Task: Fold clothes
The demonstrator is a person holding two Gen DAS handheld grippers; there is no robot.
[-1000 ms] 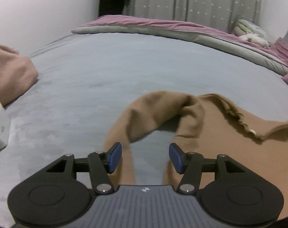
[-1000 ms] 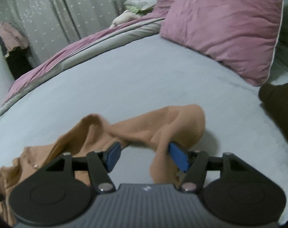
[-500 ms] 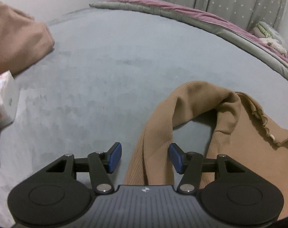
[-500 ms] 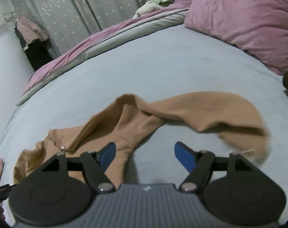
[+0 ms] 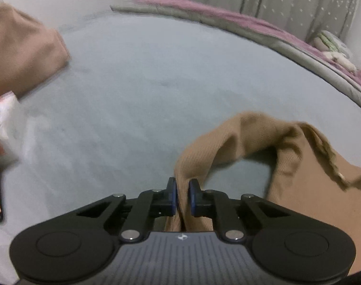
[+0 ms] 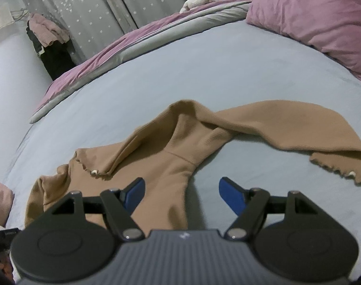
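A tan ribbed top (image 6: 171,163) lies crumpled on the grey-blue bed sheet (image 6: 204,76). In the left wrist view one sleeve (image 5: 204,147) runs from the body of the top (image 5: 304,180) down between the blue pads. My left gripper (image 5: 182,186) is closing, and its pads pinch a fold of that sleeve. In the right wrist view the other sleeve (image 6: 287,128) arcs out to the right and ends in a frilled cuff (image 6: 335,166). My right gripper (image 6: 181,181) hovers open over the top's side; cloth lies under the left finger, with none pinched.
A pink pillow (image 6: 323,16) sits at the far right. A purple and grey quilt (image 6: 133,45) rims the bed's far side, below a dotted curtain. A folded pinkish garment (image 5: 21,52) and a white packet (image 5: 2,128) lie at the left.
The left jaws have closed from wide open onto the sleeve. The right gripper drew back from the other sleeve, which now lies stretched out to the right.
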